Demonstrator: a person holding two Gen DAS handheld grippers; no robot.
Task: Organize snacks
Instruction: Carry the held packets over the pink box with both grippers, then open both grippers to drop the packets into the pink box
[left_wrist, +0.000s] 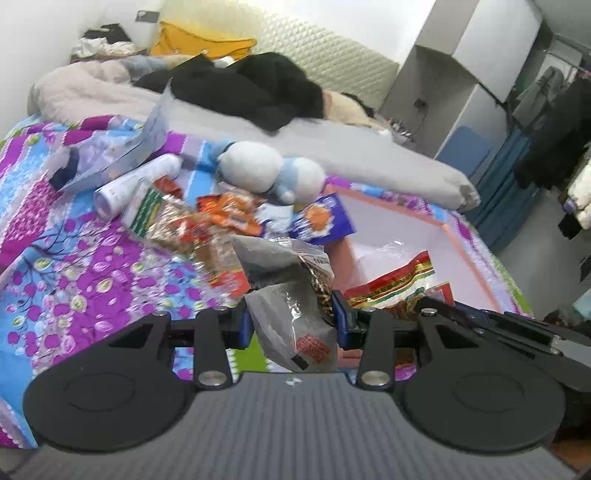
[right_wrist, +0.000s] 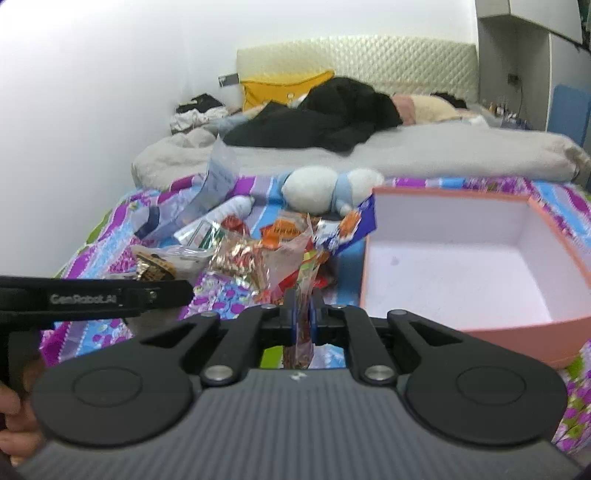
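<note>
My left gripper (left_wrist: 293, 319) is shut on a grey foil snack bag (left_wrist: 291, 295), held above the bedspread beside the pink box (left_wrist: 465, 243). A red and green snack packet (left_wrist: 391, 286) hangs at the box's near side, held by the right gripper. My right gripper (right_wrist: 303, 306) is shut on that clear and red snack packet (right_wrist: 295, 258), just left of the pink box (right_wrist: 565, 236), whose white inside looks empty. A pile of snack packets (left_wrist: 207, 218) lies on the bedspread left of the box; it also shows in the right wrist view (right_wrist: 236, 251).
A white and blue plush toy (left_wrist: 266, 171) lies behind the pile, with a white tube (left_wrist: 136, 182) and a purple biscuit box (left_wrist: 321, 219). Grey duvet (right_wrist: 424, 151) and black clothes (right_wrist: 317, 118) cover the far bed. The left gripper's body (right_wrist: 96, 299) crosses the right view's left side.
</note>
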